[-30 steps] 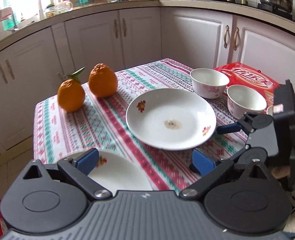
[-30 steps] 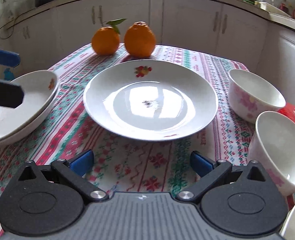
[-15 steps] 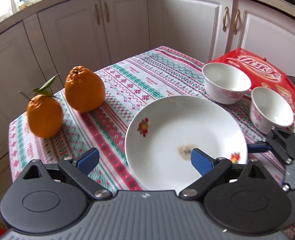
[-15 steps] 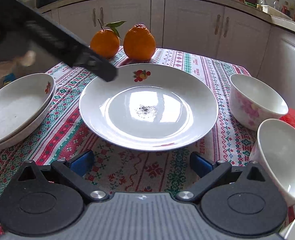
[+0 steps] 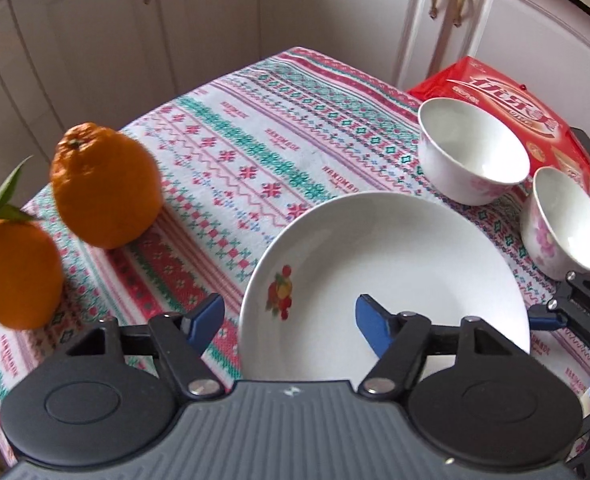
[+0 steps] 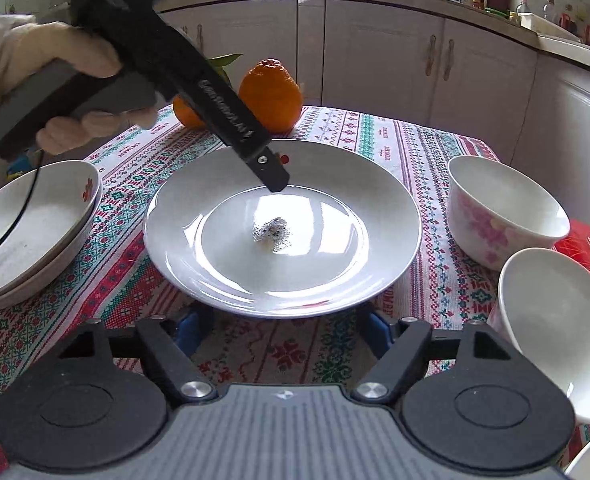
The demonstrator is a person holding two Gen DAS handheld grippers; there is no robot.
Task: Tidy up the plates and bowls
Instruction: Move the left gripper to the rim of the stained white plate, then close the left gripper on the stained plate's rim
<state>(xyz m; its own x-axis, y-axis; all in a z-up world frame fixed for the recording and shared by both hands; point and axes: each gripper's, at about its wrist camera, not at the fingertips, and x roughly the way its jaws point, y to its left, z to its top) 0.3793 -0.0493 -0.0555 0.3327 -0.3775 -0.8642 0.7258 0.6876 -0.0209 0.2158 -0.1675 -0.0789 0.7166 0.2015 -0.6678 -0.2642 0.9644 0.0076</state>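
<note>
A large white plate point(image 5: 395, 276) point(image 6: 283, 228) with a fruit motif lies in the middle of the patterned tablecloth. My left gripper point(image 5: 289, 322) is open, its jaws astride the plate's left rim, right finger over the plate. It also shows from the right wrist view as a black body point(image 6: 199, 80) slanting down over the plate's far side. My right gripper point(image 6: 283, 330) is open at the plate's near rim, its blue pads partly under the edge. Two stacked white plates point(image 6: 27, 232) sit at the left. Two white flowered bowls point(image 5: 471, 156) point(image 5: 567, 224) stand at the right.
Two oranges point(image 5: 103, 184) point(image 5: 15, 272) sit at the table's far left corner. A red snack packet point(image 5: 511, 104) lies behind the bowls. White kitchen cabinets point(image 6: 375, 48) surround the table. The table edge runs close behind the oranges.
My left gripper has swung from the stacked plates over to the large plate and dropped onto its rim. My right gripper has edged forward to the plate's near rim.
</note>
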